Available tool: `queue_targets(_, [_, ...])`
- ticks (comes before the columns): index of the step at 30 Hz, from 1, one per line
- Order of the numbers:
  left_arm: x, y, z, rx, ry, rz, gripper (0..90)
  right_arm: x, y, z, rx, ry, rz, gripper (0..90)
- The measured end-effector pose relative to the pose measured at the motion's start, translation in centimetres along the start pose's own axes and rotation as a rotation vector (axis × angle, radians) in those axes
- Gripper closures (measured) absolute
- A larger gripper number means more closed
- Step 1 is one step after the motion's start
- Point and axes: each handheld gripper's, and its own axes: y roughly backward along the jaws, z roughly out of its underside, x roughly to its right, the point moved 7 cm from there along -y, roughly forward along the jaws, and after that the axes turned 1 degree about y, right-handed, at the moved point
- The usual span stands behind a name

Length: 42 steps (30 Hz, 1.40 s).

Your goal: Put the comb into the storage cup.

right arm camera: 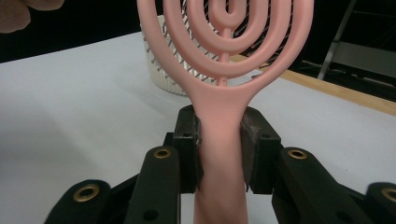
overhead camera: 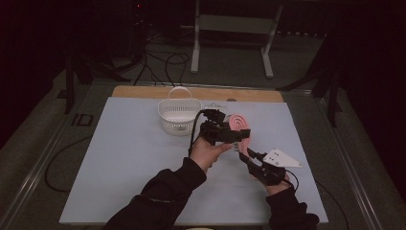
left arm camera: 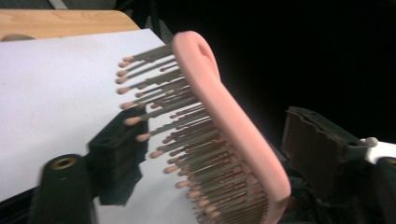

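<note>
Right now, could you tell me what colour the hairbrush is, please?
The hairbrush is pink, clearest in the right gripper view.

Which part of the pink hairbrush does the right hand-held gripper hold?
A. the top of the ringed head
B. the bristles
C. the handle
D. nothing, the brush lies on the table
C: in the right gripper view the right hand-held gripper has both black pads pressed on the handle of the pink hairbrush, just below its ringed head.

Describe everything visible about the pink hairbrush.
The pink hairbrush looks like matte plastic, with an oval head of open concentric rings and rows of thin, ball-tipped bristles. It is held off the table, its handle clamped by the right gripper. The left gripper brackets its head, pads not pressing.
</note>
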Motion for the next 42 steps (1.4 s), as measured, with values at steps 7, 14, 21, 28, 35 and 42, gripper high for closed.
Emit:
queue_targets(7, [0.0, -0.3, 0.2, 0.001, 0.012, 0.009, 36.2, 0.0, 0.0, 0.0, -0.001, 0.001, 0.002, 70.6])
queue_targets(14, [-0.1, -0.5, 0.5, -0.006, 0.016, 0.028, 52.0, 0.1, 0.0, 0.0, 0.003, 0.000, 0.008, 70.6])
queue_targets(21, [0.1, -0.5, 0.5, -0.002, 0.019, 0.050, 57.3, 0.2, -0.1, 0.1, -0.005, 0.001, 0.017, 70.3])
queue_targets(28, [0.4, -0.4, 0.5, 0.019, 0.019, 0.062, 63.3, 0.3, 0.0, -0.1, -0.010, 0.008, 0.042, 70.1])
queue_targets(35, [0.7, -0.4, 0.5, 0.025, 0.000, 0.055, 64.3, 0.3, 0.0, -0.2, -0.008, 0.001, 0.053, 70.1])
queue_targets(42, [1.0, -0.3, 0.3, 0.028, -0.031, 0.058, 64.5, 0.2, 0.0, -0.4, 0.000, -0.010, 0.052, 69.9])
